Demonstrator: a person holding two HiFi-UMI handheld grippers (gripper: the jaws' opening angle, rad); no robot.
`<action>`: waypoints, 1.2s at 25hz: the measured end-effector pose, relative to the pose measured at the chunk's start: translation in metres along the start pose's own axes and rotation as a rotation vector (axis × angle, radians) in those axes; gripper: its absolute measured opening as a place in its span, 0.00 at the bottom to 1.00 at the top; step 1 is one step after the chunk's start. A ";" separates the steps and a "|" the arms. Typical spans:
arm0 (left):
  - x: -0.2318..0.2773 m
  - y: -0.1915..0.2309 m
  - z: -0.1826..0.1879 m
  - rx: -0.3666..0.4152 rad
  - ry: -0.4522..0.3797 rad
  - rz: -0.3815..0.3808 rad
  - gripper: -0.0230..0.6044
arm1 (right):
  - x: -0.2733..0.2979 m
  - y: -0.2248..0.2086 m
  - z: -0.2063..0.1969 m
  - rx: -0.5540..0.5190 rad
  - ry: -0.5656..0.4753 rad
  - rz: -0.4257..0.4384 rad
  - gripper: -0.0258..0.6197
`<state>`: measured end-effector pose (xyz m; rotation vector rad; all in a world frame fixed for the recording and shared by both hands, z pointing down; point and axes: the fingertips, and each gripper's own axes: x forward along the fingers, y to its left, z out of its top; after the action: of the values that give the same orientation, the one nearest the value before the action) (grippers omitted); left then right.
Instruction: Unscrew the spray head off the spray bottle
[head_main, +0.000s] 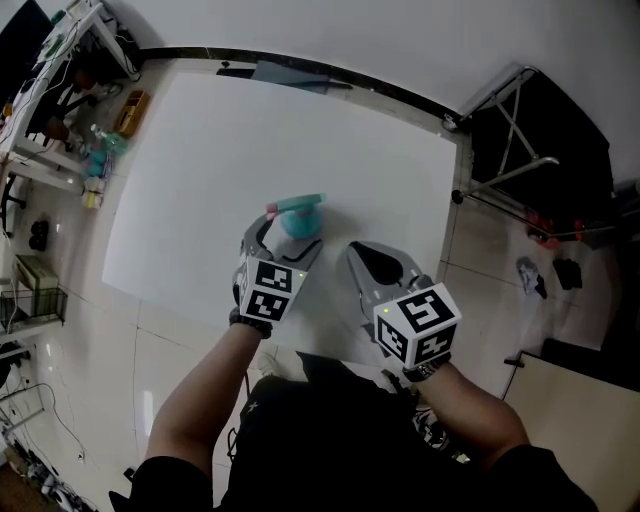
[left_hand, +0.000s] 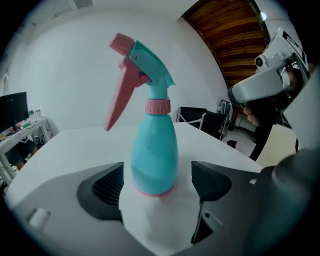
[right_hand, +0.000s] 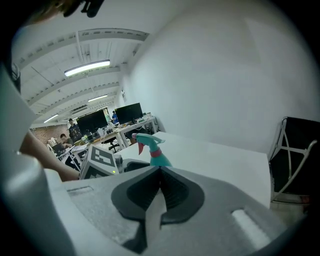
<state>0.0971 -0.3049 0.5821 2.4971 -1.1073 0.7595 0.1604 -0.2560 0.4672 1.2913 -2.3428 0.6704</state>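
Observation:
A teal spray bottle (head_main: 300, 220) stands upright on the white table (head_main: 200, 170). Its spray head (left_hand: 142, 60) is teal with a pink trigger, above a pink collar (left_hand: 158, 106). My left gripper (head_main: 287, 238) is open, with a jaw on each side of the bottle's (left_hand: 154, 155) lower body; the pads (left_hand: 107, 184) stand clear of it. My right gripper (head_main: 357, 252) is shut and empty, just right of the bottle and nearer the table's front edge. In the right gripper view the bottle (right_hand: 159, 157) shows beyond the closed jaws, with the left gripper's marker cube (right_hand: 100, 162) beside it.
A black folding frame (head_main: 530, 140) stands off the table's right edge. Cluttered shelves (head_main: 60, 100) line the left side. Desks with monitors (right_hand: 122, 115) and seated people fill the background in the right gripper view. The table's front edge runs just behind both grippers.

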 end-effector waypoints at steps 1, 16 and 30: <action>0.004 0.000 0.000 0.004 -0.003 -0.003 0.74 | 0.001 -0.002 0.000 0.000 0.004 0.002 0.03; 0.030 0.005 -0.006 0.035 0.021 0.036 0.70 | 0.008 -0.020 -0.003 -0.004 0.025 0.021 0.03; -0.006 0.006 -0.006 0.167 0.116 0.031 0.67 | 0.007 -0.005 0.015 -0.037 -0.010 0.085 0.03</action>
<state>0.0871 -0.3023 0.5841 2.5374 -1.0855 1.0311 0.1596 -0.2713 0.4601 1.1876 -2.4187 0.6444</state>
